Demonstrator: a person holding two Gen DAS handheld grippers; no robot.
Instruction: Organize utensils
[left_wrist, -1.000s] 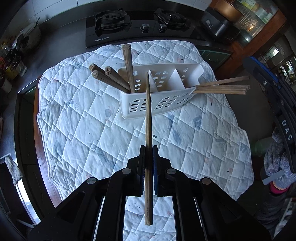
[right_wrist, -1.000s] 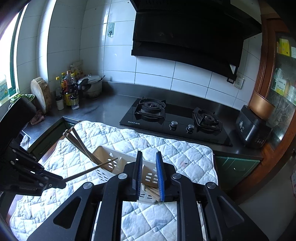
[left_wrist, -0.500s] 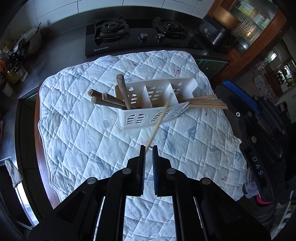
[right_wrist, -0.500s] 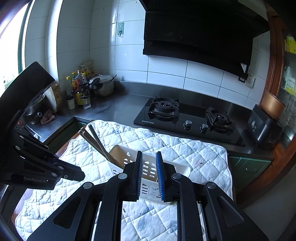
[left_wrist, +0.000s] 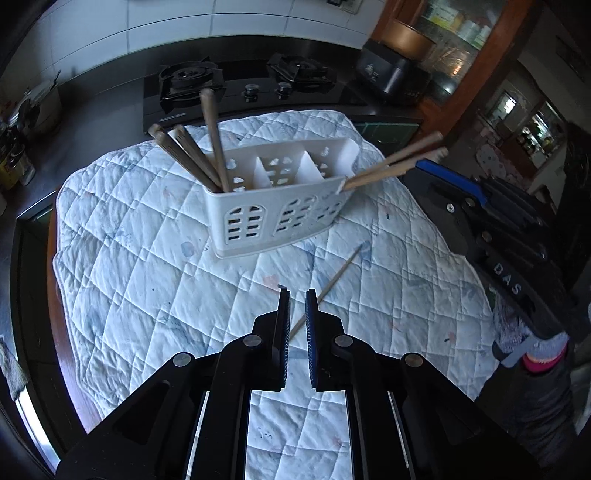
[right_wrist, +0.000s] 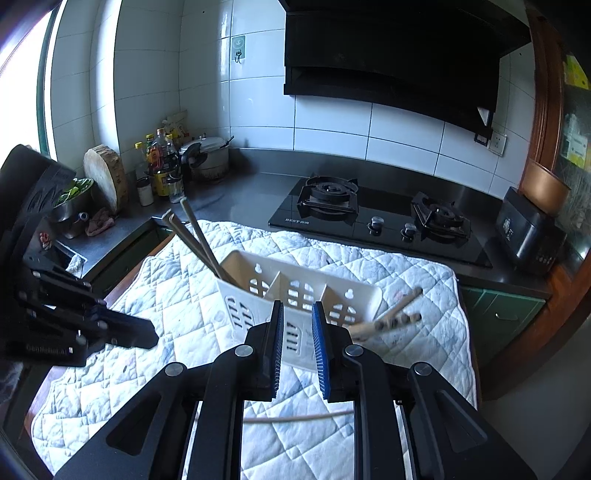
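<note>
Loose chopstick (left_wrist: 334, 278) lies flat on the quilted cloth (left_wrist: 147, 266), just in front of my white caddy (left_wrist: 280, 206). Caddy's left compartment holds thick wooden handles (left_wrist: 192, 155); chopsticks (left_wrist: 395, 164) jut from its right end. My left gripper (left_wrist: 297, 295) is nearly closed, empty, over the stick. My right gripper (right_wrist: 298, 308) is slightly parted, empty. Gas stove (right_wrist: 373, 218) behind.

Loose chopstick (left_wrist: 325, 291) (near end) hidden behind left gripper (left_wrist: 296, 295).
</note>
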